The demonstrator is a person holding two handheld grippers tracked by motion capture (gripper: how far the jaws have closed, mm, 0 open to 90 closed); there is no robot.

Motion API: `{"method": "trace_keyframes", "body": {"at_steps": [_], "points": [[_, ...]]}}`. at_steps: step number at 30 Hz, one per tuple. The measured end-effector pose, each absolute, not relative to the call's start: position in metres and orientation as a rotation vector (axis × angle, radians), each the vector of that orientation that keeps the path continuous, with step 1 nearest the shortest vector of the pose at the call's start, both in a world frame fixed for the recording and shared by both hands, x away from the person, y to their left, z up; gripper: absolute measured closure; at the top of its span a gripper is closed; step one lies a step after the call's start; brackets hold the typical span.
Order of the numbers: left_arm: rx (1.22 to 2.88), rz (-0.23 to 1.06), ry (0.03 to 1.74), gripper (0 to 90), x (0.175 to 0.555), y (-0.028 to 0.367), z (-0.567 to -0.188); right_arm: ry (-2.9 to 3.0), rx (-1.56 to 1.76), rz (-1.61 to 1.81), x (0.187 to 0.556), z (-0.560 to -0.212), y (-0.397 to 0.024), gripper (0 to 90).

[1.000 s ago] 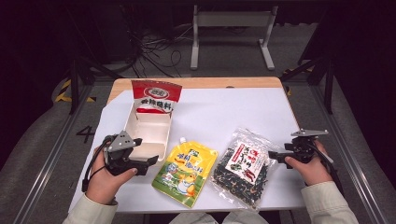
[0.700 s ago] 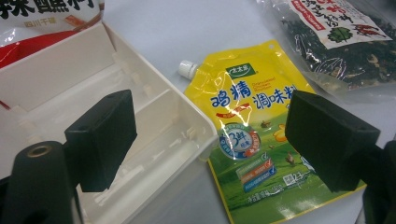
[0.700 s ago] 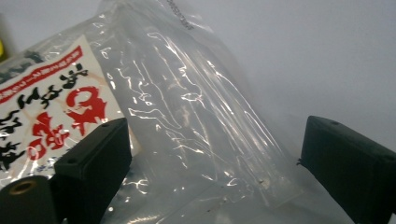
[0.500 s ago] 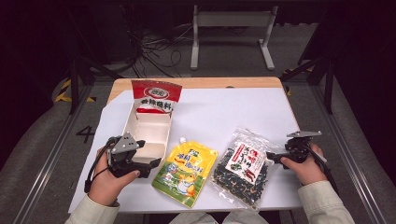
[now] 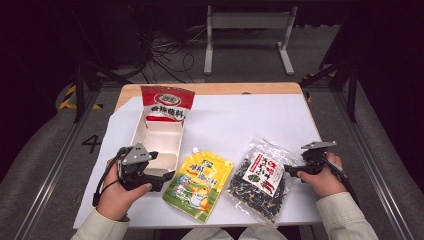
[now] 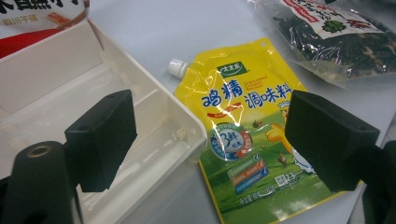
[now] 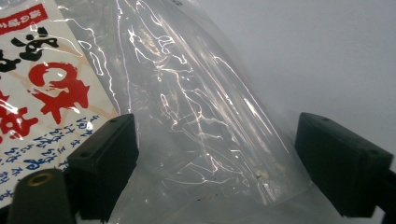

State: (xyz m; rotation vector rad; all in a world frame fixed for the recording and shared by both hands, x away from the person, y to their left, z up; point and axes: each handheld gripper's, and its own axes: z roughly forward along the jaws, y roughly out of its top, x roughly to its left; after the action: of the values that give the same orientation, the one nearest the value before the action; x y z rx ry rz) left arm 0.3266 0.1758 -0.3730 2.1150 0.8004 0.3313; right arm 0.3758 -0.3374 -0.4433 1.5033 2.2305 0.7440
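A clear bag of dark seaweed (image 5: 260, 177) with a red and white label lies at the front right of the white sheet. My right gripper (image 5: 290, 171) is at its right edge. In the right gripper view the gripper (image 7: 219, 172) stands open with the bag's clear empty edge (image 7: 196, 121) between the jaws. The jaws have just been closing a little and the pads do not press on it. My left gripper (image 5: 162, 180) is open at the near corner of a white box (image 5: 160, 142), beside a yellow spout pouch (image 5: 200, 182). The left gripper (image 6: 210, 144) straddles the box corner (image 6: 187, 135) and the pouch (image 6: 243, 130).
A red snack packet (image 5: 166, 102) leans at the far end of the white box. The white sheet (image 5: 250, 120) covers a wooden table with dark floor around it. A metal stand (image 5: 247, 30) stands beyond the table.
The right gripper has edged slightly left onto the bag's clear edge. The left hand has kept still by the box.
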Motion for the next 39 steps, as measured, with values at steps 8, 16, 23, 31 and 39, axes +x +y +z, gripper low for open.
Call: {"method": "trace_keyframes", "body": {"at_steps": [8, 16, 23, 31, 39], "points": [[2.122, 0.313, 0.787, 17.4, 0.328, 0.172, -0.375, 2.242, 1.511, 0.735, 0.372, -0.437, -0.336, 55.9], [2.147, 0.27, 0.758, 17.5, 0.328, 0.158, -0.38, 2.239, 1.639, 0.884, 0.372, -0.435, -0.344, 77.6], [2.182, 0.236, 0.713, 17.5, 0.327, 0.142, -0.386, 2.22, 1.605, 0.966, 0.369, -0.425, -0.347, 83.3], [2.19, 0.222, 0.699, 17.4, 0.326, 0.136, -0.388, 2.143, 1.447, 1.069, 0.352, -0.385, -0.339, 84.8], [2.201, 0.202, 0.675, 17.6, 0.329, 0.123, -0.39, 2.09, 1.304, 1.121, 0.328, -0.345, -0.329, 85.3]]}}
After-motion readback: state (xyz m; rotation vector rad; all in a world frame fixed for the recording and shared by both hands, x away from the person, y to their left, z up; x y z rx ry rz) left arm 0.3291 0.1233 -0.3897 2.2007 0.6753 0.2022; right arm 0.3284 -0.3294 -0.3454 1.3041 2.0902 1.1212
